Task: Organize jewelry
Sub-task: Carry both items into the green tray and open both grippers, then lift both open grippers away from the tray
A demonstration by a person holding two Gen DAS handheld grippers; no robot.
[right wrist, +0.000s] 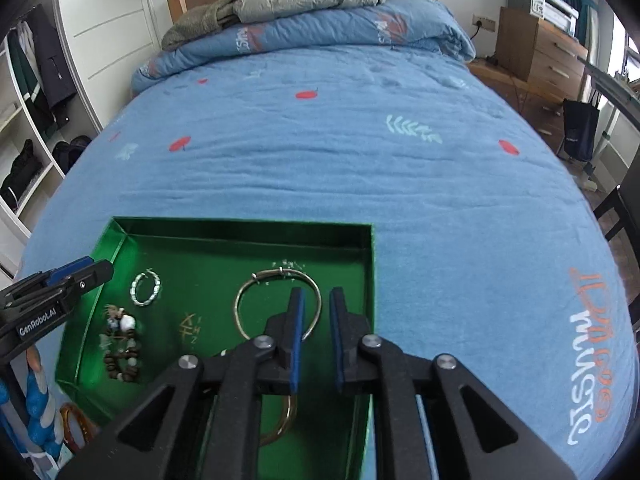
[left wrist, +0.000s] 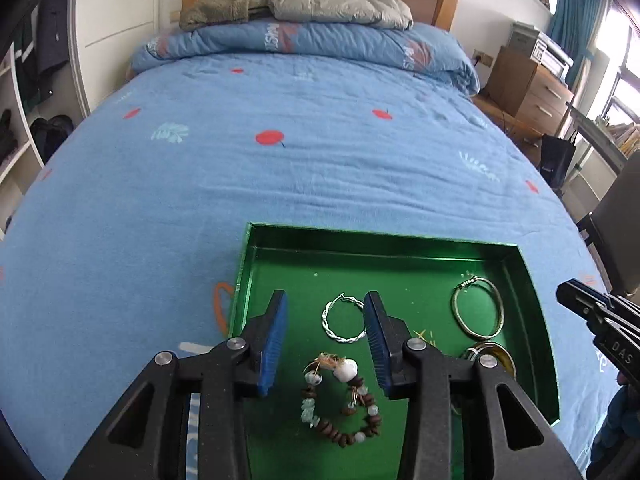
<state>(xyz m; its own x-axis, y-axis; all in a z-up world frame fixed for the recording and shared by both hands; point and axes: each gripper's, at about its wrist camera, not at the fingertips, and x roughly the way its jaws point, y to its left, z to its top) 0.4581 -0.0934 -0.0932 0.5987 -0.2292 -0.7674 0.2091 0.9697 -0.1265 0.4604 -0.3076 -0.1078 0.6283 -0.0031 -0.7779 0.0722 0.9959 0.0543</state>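
Note:
A green tray (left wrist: pixel 440 240) lies on the blue bed and holds jewelry. A brown beaded bracelet (left wrist: pixel 342 402) lies between my left gripper's open, empty fingers, with a twisted silver hoop (left wrist: pixel 342 320) just beyond it. My left gripper (left wrist: pixel 326 308) hovers over them. A thin gold bangle (left wrist: pixel 478 306) and a gold ring-like piece (left wrist: pixel 494 354) lie at the tray's right. In the right wrist view the tray (right wrist: pixel 240 224) holds the bangle (right wrist: pixel 276 304), hoop (right wrist: pixel 147 288) and bracelet (right wrist: pixel 122 350). My right gripper (right wrist: pixel 316 300) is open and empty above the bangle's right side.
The blue bedspread (left wrist: pixel 280 160) stretches ahead to a folded quilt and jackets (left wrist: pixel 328 0) at the headboard. A wooden dresser (left wrist: pixel 532 88) stands right, shelves left. An amber bangle (right wrist: pixel 76 428) lies on the bed beside the tray's near left corner.

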